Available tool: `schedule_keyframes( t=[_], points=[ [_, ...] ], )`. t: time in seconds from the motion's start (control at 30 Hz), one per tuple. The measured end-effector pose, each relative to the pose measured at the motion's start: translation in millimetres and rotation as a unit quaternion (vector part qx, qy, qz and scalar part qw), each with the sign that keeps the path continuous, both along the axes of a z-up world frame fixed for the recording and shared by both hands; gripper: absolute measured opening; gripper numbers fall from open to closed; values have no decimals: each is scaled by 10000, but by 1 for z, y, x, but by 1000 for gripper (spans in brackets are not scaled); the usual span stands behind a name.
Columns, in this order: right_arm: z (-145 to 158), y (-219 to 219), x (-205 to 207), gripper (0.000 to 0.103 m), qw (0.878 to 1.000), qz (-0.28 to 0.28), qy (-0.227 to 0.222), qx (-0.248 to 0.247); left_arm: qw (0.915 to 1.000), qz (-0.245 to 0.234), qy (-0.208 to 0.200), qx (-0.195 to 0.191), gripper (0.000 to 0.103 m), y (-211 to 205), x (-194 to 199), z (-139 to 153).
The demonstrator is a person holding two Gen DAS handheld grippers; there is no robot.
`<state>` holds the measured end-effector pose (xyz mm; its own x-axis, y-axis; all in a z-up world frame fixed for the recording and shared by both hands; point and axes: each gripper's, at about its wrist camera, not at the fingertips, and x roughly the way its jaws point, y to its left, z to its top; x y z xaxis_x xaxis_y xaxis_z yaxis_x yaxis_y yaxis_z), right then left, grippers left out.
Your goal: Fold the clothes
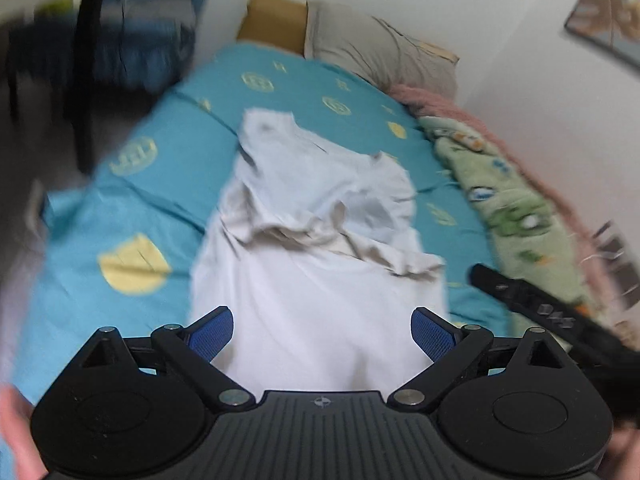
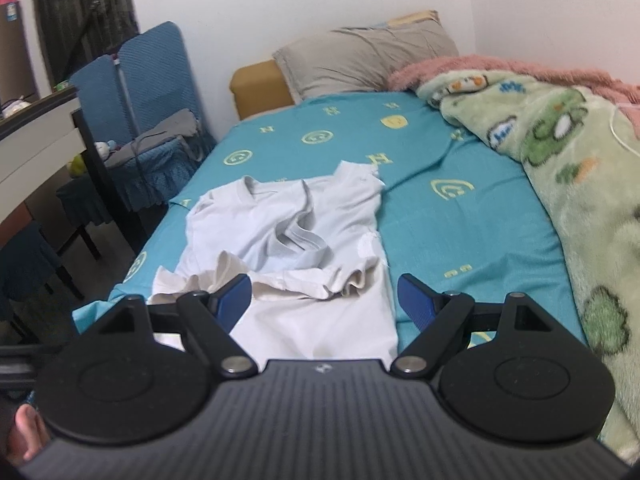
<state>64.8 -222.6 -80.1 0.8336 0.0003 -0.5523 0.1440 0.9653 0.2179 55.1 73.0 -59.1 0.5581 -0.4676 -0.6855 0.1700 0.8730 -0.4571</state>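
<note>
Left gripper (image 1: 322, 332): blue-padded jaws spread wide, empty, held level above the near hem of the garment. Right gripper (image 2: 325, 300): jaws likewise apart, empty, aimed along the bed. The crumpled white cotton T-shirt (image 2: 288, 240) lies on the teal bedsheet with yellow motifs (image 2: 460, 224), its lower part flat, its upper part bunched with the collar exposed. To the right lies a green cartoon-print fleece blanket (image 2: 560, 152). At the far end rests a grey pillow (image 2: 360, 60).
</note>
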Motion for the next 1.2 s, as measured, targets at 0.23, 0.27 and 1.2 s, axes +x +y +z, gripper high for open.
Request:
schedule_keyframes(
  t=[0.23, 0.27, 1.2],
  points=[
    [-8, -12, 2, 82, 9987, -303, 235, 336, 9881, 119, 1381, -666, 96, 11, 11, -51],
    [-9, -13, 2, 82, 9983, -346, 268, 384, 9852, 157, 1547, -726, 96, 11, 14, -59],
    [-61, 14, -17, 84, 9090, 108, 1023, 4039, 9648, 1444, 1106, -1901, 6, 34, 10, -76]
  ],
)
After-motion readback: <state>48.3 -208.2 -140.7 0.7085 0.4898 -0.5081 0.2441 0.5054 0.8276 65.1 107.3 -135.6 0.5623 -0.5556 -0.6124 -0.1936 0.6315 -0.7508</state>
